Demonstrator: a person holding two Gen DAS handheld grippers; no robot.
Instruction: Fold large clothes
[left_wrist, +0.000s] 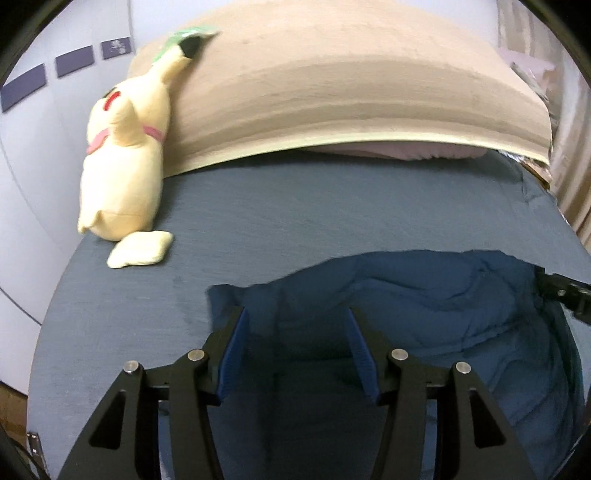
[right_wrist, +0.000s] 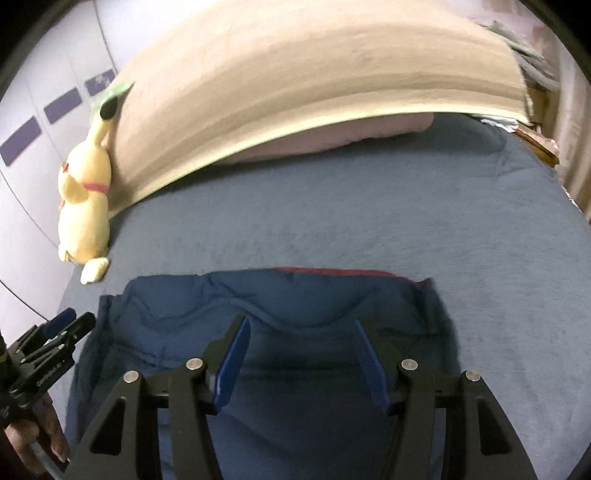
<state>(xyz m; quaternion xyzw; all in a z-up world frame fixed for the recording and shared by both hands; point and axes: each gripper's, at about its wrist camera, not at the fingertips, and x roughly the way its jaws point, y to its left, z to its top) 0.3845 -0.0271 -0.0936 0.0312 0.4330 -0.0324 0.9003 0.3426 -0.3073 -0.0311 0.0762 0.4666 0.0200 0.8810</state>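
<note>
Left wrist view: my left gripper (left_wrist: 297, 314) is spread wide, blue pads apart, nothing between them. It hangs over the near-left part of the blue garment (left_wrist: 424, 295), which lies bunched and rumpled on the grey-blue bed sheet (left_wrist: 295, 214). Only this view shows the garment's right side running down toward the frame edge, and my right gripper (left_wrist: 565, 295) poking in at that edge, too little of it visible here to read its opening. Yellow plush toy (left_wrist: 122, 162) leans against the beige blanket (left_wrist: 332, 81) at the far left; a pink pillow (left_wrist: 399, 151) peeks from under the blanket.

Right wrist view: my right gripper (right_wrist: 301, 325) is also wide open, holding nothing, aimed forward over the garment's middle. Only here I see a red strip (right_wrist: 332, 271) along the garment's far edge, and my left hand (right_wrist: 33, 435) gripping the left tool's handle at the lower left, beside the garment's left edge.
</note>
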